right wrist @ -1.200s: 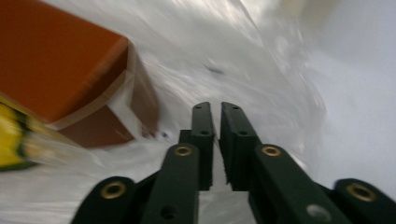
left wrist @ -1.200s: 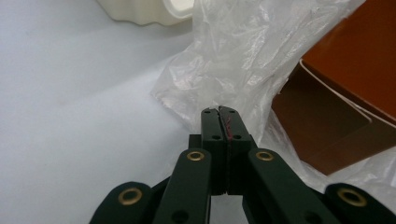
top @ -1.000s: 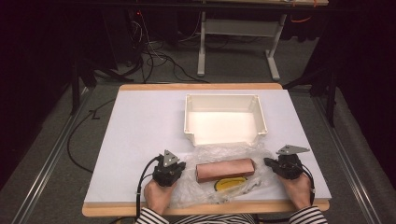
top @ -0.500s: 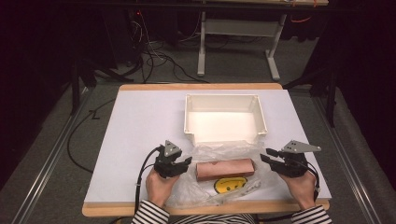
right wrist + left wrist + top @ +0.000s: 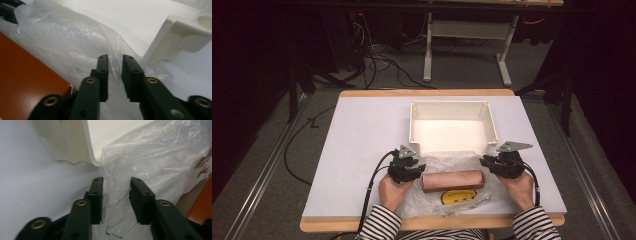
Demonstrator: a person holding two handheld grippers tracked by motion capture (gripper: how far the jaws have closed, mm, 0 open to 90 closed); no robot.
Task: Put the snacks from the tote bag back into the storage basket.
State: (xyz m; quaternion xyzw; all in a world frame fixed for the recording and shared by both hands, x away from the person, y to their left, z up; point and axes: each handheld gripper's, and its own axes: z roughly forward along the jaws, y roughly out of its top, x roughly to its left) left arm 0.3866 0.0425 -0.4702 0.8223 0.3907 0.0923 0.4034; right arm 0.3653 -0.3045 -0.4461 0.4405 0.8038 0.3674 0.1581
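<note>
While both tongs (image 5: 418, 168) (image 5: 486, 161) close, apart, around the clear bag (image 5: 447, 162) | white tabletop (image 5: 362, 145) | grey floor (image 5: 262, 165), dark room

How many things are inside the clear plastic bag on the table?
2 visible: an orange-brown roll across the plastic bag, and a yellow packet just nearer the person. More could be hidden under folds.

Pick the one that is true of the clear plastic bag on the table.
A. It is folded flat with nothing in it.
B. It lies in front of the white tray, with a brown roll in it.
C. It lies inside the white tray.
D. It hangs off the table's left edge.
B: the bag lies on the table between the tray and the person, and the brown roll lies inside it.
</note>
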